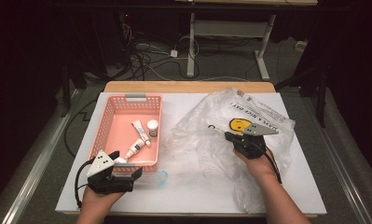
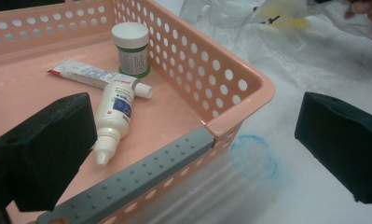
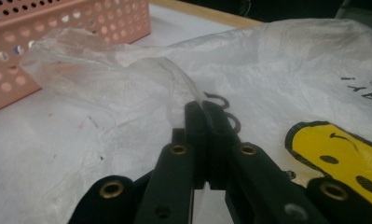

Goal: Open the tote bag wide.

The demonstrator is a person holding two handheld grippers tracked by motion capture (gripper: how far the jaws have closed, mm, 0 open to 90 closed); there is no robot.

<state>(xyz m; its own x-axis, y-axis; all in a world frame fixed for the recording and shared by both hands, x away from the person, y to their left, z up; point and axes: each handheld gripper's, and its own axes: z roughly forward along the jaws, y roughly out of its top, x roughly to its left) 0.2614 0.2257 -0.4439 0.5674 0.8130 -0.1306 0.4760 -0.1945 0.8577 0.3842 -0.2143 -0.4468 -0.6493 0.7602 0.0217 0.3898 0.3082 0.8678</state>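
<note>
From above we see our right gripper (image 1: 230, 137) pinching the clear plastic bag (image 1: 211, 140) beside the pink basket (image 1: 110, 117), up close its jaws squeeze a crinkly fold, our left gripper (image 2: 193, 154) spread wide at the basket's corner, small bottle (image 2: 114, 116) inside.

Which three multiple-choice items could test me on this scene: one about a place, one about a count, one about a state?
1. Where does the white jar stand?
A. Inside the pink basket
B. On the plastic bag
C. On the floor

2. How many things lie in the basket?
A. One
B. Three
C. Five

3. How are the jaws of the right gripper?
A. Wide open above the bag
B. Shut on a fold of the bag
C. Shut on the tube

Answers:
1 A: the jar stands by the basket's perforated wall.
2 B: jar, tube and dropper bottle.
3 B: the right gripper view shows clear film pinched between closed jaws.
</note>
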